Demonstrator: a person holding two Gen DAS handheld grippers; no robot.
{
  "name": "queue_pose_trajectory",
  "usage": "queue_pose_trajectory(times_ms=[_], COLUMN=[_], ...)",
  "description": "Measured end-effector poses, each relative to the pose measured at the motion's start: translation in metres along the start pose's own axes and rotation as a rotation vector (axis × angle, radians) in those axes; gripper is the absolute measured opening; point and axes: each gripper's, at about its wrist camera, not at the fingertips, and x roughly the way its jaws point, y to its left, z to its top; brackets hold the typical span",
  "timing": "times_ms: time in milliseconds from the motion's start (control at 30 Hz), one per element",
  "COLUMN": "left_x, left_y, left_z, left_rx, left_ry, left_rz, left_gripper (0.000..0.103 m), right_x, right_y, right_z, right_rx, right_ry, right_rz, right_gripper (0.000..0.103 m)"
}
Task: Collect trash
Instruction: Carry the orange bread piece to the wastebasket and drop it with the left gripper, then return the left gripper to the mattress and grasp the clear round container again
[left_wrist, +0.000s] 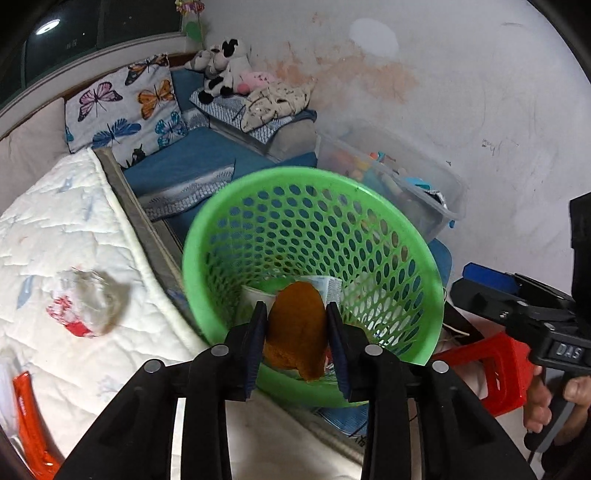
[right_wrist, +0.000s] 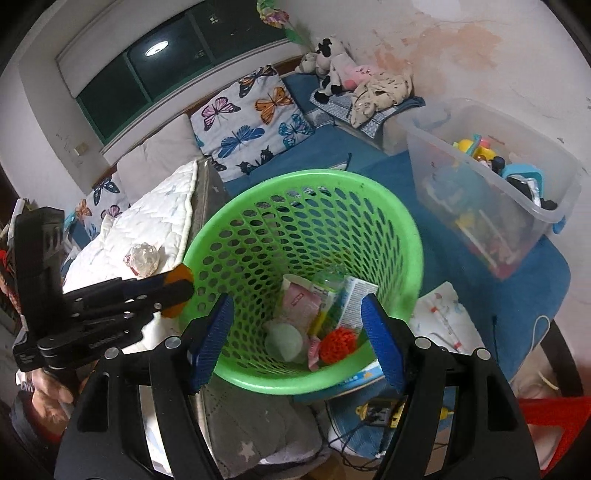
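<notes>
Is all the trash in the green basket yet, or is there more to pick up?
Not yet. Done: the basket already holds wrappers and an orange ball. In hand: the left gripper pinches a brown piece right at the basket's rim, not dropped yet. The right gripper is open and empty. Left: a crumpled clear wrapper lies on the white quilt.

Basket (right_wrist: 369, 192) stands between bed (right_wrist: 155, 218) on the left and toy bin (right_wrist: 546, 206) on the right. Trash (right_wrist: 317, 317) lies in basket bottom. Crumpled wrapper (right_wrist: 143, 259) on bed, left of basket. Pillows (right_wrist: 255, 122) behind. Left tongs (left_wrist: 295, 325) hold peel (left_wrist: 295, 328) at basket rim; right tongs (right_wrist: 299, 339) before basket.
</notes>
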Motion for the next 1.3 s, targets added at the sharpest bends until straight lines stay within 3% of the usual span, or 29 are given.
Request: queue_pose_trajectory(times_ms=[100,400,933,1033,1133,1300], left_x=[0.004,-0.022,-0.119,-0.129,-0.134,-0.124], left_y=[0.001,0.013,0.139,0.167,0.199,0.238], left_z=[0.002,-0.008,-0.076,-0.081,-0.083,-0.078], left_rx=[-0.019,-0.049,-0.247,-0.275,-0.314,-0.349], left_ry=[-0.010,-0.052,-0.131,-0.126,-0.113,-0.049], left_rz=[0.014,0.026,0.276,0.324,0.313,0.279], left_gripper=[0.059,0.059,0.060,0.073,0.084,0.092], right_x=[-0.002,-0.004,0.018,0.022,0.028,0.041], right_y=[-0.004,0.002,0.101,0.116,0.131,0.153], right_z=[-0.001,-0.004,-0.018,-0.020,-0.021,-0.025], right_rx=[0.008,-0.007,-0.181,-0.202,-0.219,-0.250], right_ry=[-0.001,0.001,0.040,0.044,0.057,0.077], right_rz=[-0.004,0.016,0.129,0.144,0.165,0.185], right_gripper=[0.072,0.072,0.075,0.075,0.076,0.076])
